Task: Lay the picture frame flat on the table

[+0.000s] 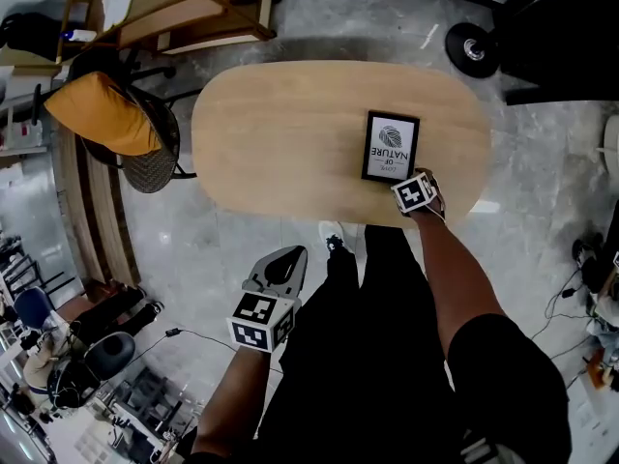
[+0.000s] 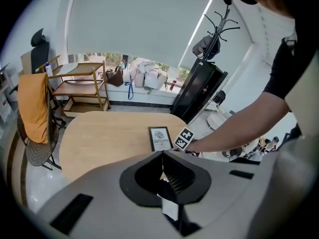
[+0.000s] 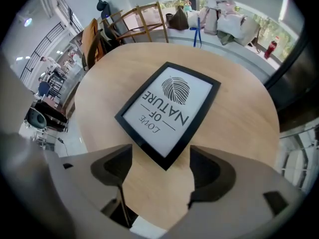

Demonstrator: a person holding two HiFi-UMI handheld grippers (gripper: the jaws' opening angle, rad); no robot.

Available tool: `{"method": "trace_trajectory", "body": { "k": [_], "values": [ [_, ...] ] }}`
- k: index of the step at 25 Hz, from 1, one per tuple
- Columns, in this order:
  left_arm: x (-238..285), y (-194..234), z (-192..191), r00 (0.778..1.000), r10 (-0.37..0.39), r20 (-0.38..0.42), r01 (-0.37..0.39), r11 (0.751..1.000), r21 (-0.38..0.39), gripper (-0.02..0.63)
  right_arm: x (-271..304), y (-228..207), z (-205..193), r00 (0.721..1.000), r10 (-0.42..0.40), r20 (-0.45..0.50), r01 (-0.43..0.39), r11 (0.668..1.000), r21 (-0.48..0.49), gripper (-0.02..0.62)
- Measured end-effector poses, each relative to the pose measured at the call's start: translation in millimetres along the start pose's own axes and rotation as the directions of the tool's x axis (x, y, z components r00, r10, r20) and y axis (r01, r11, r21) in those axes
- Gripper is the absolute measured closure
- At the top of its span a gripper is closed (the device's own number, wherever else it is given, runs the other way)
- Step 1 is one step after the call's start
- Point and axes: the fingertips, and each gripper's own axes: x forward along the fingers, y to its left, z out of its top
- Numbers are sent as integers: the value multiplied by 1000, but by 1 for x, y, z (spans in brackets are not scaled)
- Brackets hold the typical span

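The black picture frame lies flat, print side up, on the right half of the oval wooden table. My right gripper hovers at the frame's near edge, close to the table's front rim. In the right gripper view its jaws stand wide apart, and the frame has its near corner just ahead of the right gripper, untouched. My left gripper hangs low beside the person's leg, off the table, its jaws together on nothing. From the left gripper view the frame shows far off on the table.
A chair draped with an orange cloth stands at the table's left end. A wooden shelf cart is behind it. A black stand with a round base is at the back right. Cables lie on the floor at right.
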Motion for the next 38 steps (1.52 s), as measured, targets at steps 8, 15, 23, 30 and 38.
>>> {"method": "trace_trajectory", "body": {
  "k": [8, 15, 23, 30, 38],
  "values": [
    [-21, -19, 23, 994, -80, 75, 73, 992, 100, 601, -71, 27, -6, 997, -1, 78, -4, 998, 67, 267],
    [-60, -38, 34, 971, -185, 151, 150, 965, 216, 601, -211, 83, 23, 912, 24, 410, -138, 958, 252, 585],
    [-102, -48, 16, 941, -296, 162, 234, 919, 318, 601, -388, 192, 33, 647, 44, 761, -286, 939, 189, 594],
    [-120, -63, 8, 944, -302, 136, 229, 892, 389, 601, -454, 231, 9, 592, 71, 803, -271, 956, 115, 595],
    [-129, -99, 35, 914, -292, 281, 176, 911, 374, 601, -479, 216, -12, 618, 78, 782, -187, 981, 50, 595]
  ]
}}
